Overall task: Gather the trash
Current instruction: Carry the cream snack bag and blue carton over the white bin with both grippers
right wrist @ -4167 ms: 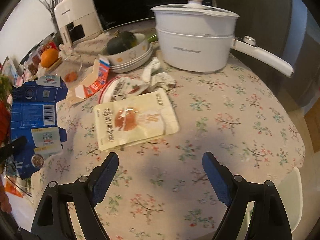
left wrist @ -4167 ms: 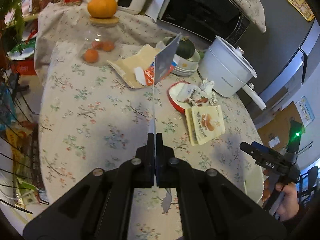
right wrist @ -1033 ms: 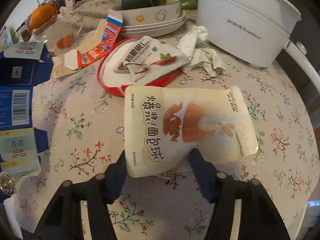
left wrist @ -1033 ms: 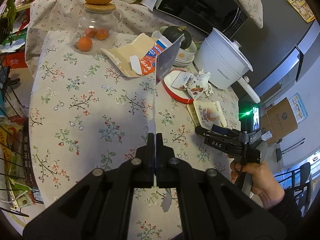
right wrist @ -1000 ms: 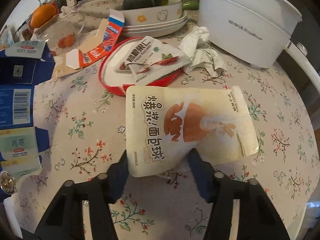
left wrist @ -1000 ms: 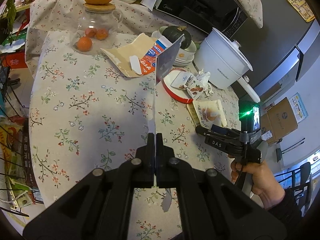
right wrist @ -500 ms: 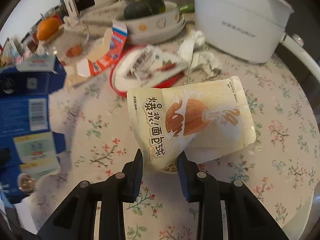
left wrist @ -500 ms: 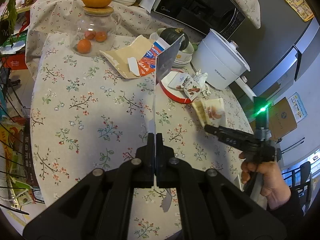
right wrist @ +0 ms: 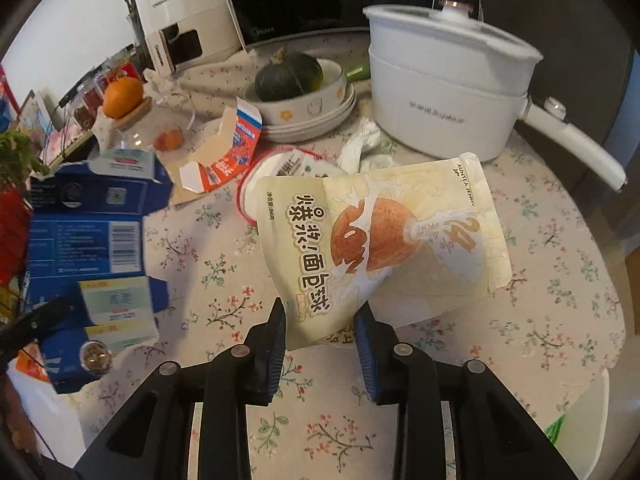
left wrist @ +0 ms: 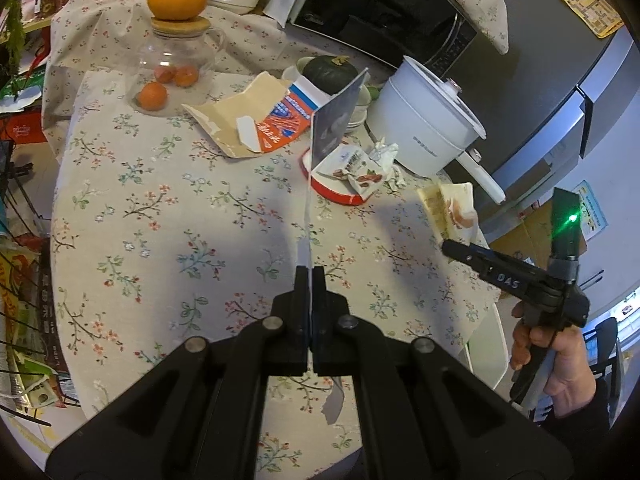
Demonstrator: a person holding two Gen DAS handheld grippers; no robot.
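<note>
Right gripper (right wrist: 322, 330) is pinching the cream snack pouch (right wrist: 384, 240) by one corner, lifted above the table (right wrist: 560, 240); thin hold, pouch risks slipping out. Left gripper (left wrist: 309, 280) is clamping the flattened blue carton (left wrist: 334, 122) edge-on; it may swipe the red lid (left wrist: 336, 194).

Left gripper (left wrist: 309, 280): fingers pressed together with no gap visible between the pads, clamped edge-on upon a flattened blue carton (right wrist: 86, 240), held level and pointing forward over the table. Right gripper (right wrist: 322, 316): blue-padded fingers drawn in against both sides of a cream snack pouch (right wrist: 380, 240), which is lifted off the tablecloth and tilted. The right hand (left wrist: 560, 364) wraps the pistol grip of that tool out past the table's edge, wrist below in a dark sleeve.
</note>
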